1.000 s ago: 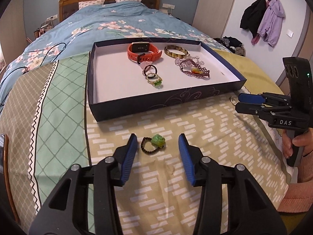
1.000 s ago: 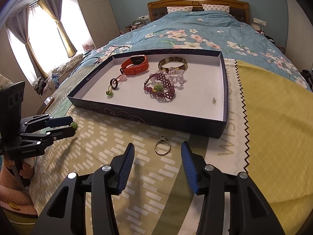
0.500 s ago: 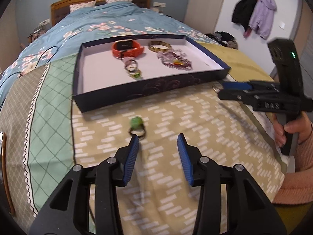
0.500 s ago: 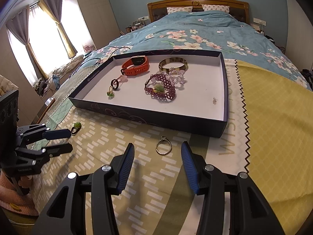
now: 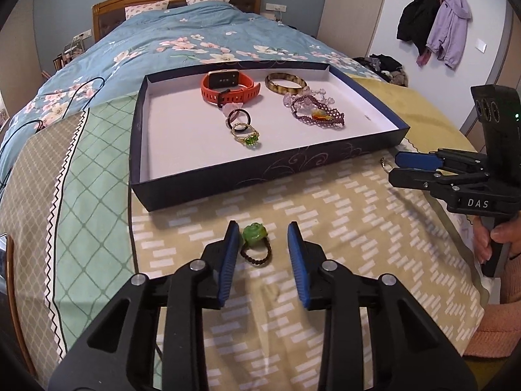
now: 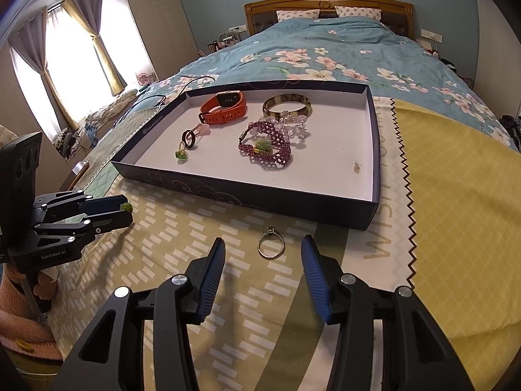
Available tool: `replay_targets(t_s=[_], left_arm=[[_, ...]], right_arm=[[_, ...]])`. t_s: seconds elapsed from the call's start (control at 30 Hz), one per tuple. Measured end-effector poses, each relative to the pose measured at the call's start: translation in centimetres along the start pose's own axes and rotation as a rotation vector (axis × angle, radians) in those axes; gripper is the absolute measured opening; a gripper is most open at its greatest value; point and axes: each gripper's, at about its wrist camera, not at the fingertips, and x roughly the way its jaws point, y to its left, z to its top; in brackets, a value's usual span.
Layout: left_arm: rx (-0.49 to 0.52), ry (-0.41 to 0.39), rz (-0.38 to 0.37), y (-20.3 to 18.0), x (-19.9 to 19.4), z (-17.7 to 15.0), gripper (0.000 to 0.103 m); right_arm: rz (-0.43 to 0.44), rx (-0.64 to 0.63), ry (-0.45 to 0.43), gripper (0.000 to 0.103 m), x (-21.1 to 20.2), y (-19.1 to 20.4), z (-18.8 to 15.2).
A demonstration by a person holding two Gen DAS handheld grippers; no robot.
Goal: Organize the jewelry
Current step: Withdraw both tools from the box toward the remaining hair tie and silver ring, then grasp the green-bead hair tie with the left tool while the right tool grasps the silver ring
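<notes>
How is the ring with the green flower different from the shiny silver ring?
The green flower ring has a dark beaded band; the silver ring is thin plain metal. The flower top is big; the silver ring's stone is tiny. Both lie on the blanket outside the box, each between open fingers.

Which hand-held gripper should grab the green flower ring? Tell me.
Left. The left hand-held gripper is open with the green flower ring between its fingers; the right hand-held gripper straddles the silver ring.

Home bedroom, floral-quilted bed (image 6: 325, 62), wooden headboard (image 6: 329, 6), curtained window (image 6: 75, 49), hung coats (image 5: 436, 29)
</notes>
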Motion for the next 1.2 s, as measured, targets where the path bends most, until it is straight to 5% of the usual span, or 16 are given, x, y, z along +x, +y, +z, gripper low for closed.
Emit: replay_targets(t_s=[0.13,0.4,1.2], left_arm=[[-0.008,0.0,0.008,-0.1,0.0,0.0,0.02],[-0.02,-0.003,0.013,-0.2,0.0,-0.2,0.017],[-0.031,-0.07,-0.003,-1.2,-2.3,0.5,0.016]], right_arm=[[-0.028,-0.03,0.007,0.043,0.4,0.5,0.2],[-0.076,-0.052,0.014,0.016,0.8,0.6,0.5],[0.0,-0.02,-0.1,0.016,-1.9,1.3,0.8]])
